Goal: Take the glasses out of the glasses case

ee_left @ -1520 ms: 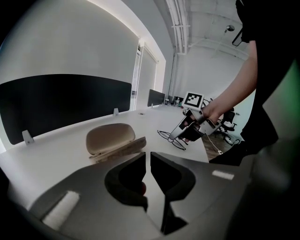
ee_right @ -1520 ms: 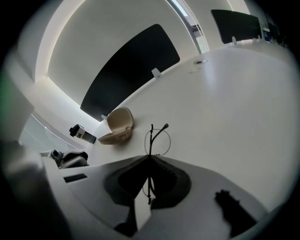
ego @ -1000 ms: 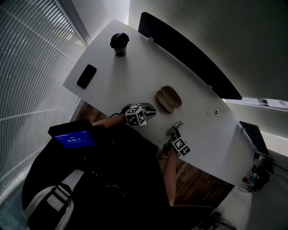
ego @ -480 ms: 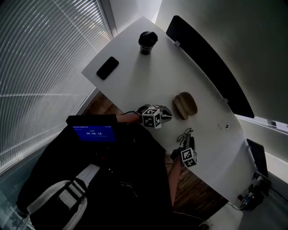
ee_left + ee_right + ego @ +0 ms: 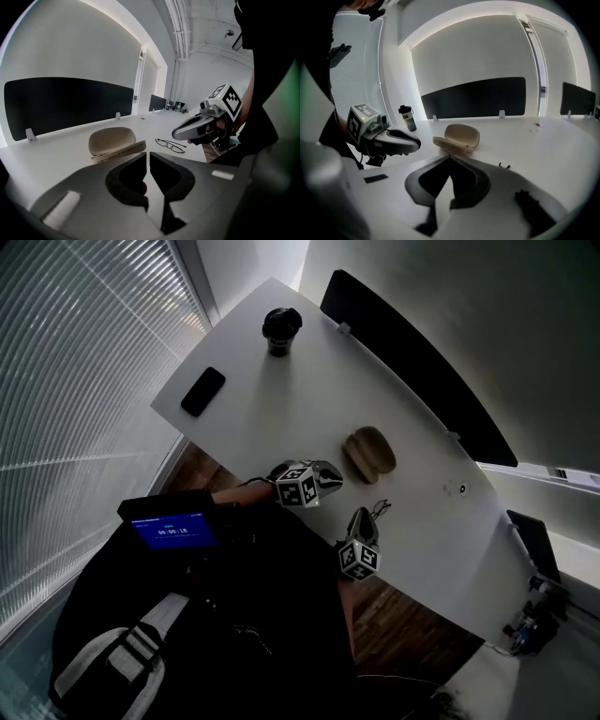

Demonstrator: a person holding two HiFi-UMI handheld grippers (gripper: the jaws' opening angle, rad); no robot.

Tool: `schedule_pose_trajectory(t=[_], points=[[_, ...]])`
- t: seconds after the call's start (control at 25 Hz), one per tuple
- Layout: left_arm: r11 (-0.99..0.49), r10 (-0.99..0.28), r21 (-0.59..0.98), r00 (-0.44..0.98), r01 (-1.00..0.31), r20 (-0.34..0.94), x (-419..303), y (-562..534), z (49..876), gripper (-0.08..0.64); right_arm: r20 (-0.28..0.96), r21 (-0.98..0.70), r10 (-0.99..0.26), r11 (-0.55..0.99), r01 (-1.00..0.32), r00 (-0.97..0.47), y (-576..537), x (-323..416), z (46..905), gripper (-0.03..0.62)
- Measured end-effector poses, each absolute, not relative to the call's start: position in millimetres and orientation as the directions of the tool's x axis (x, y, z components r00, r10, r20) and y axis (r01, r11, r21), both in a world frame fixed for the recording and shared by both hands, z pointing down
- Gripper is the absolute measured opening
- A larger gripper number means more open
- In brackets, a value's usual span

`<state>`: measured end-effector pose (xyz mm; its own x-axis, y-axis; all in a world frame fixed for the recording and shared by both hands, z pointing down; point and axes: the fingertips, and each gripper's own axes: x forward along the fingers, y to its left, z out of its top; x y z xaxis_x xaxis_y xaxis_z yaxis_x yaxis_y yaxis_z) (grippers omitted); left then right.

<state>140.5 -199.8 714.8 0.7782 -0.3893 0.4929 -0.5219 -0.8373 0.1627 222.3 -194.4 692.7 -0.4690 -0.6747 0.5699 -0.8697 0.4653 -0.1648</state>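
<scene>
surface: white table | on it: open glasses case, glasses, phone, bottle

The left tongs fill the foreground, jaws almost together with only a thin slit between them and nothing in it. Beyond them on the white desk lies an open beige glasses case, with the glasses just beside it. The right tongs hover near the glasses, their jaws just closed and empty. A black panel stands along the desk's far edge.
</scene>
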Motion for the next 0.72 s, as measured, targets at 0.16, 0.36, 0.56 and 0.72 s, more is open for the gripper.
schedule_pose_trajectory(t=[0.16, 0.36, 0.56, 0.72], points=[[-0.815, -0.432, 0.153, 0.762, -0.559, 0.483, 125, -200, 712, 0.029, 0.591, -0.168, -0.651, 0.479, -0.861, -0.477, -191, 212, 705, 0.006], [-0.801, -0.448, 0.161, 0.756, -0.577, 0.478, 130, -205, 710, 0.023, 0.580, -0.189, -0.661, 0.460, -0.868, -0.476, -198, 221, 703, 0.006], [-0.815, -0.417, 0.166, 0.761, -0.554, 0.497, 136, -199, 725, 0.023, 0.570, -0.193, -0.670, 0.454, -0.870, -0.476, -198, 225, 702, 0.006], [-0.804, -0.428, 0.165, 0.749, -0.571, 0.506, 136, -192, 727, 0.023, 0.584, -0.201, -0.652, 0.461, -0.864, -0.483, -194, 230, 708, 0.006]])
